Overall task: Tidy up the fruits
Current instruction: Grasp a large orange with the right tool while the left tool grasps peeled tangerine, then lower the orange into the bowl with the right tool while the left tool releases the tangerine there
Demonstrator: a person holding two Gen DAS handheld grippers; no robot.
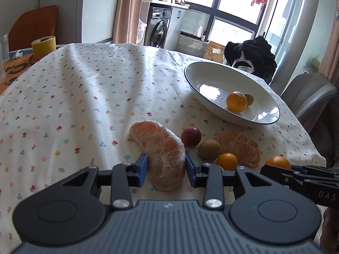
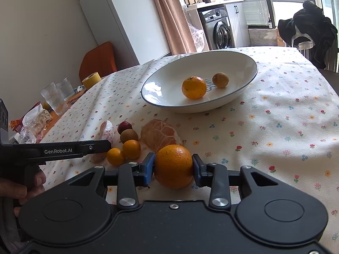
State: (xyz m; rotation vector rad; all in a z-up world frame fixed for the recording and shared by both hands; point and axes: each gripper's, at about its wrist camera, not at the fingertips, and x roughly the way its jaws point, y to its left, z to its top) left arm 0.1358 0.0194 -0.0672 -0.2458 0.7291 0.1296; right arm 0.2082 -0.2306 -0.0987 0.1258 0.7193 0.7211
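Place: home dining room
Signs: floral tablecloth (image 1: 84, 97); washer (image 1: 159, 29) at 12 o'clock; curtain (image 1: 127, 10); chair (image 1: 34, 27) at 10

A yellow tape roll (image 1: 43, 46) sits at the upper left of the worktop (image 1: 89, 97), near two clear glasses (image 2: 57, 97). An orange chair (image 2: 98, 60) stands behind. A washing machine (image 1: 159, 29) and black garment (image 1: 252, 55) show farther back.
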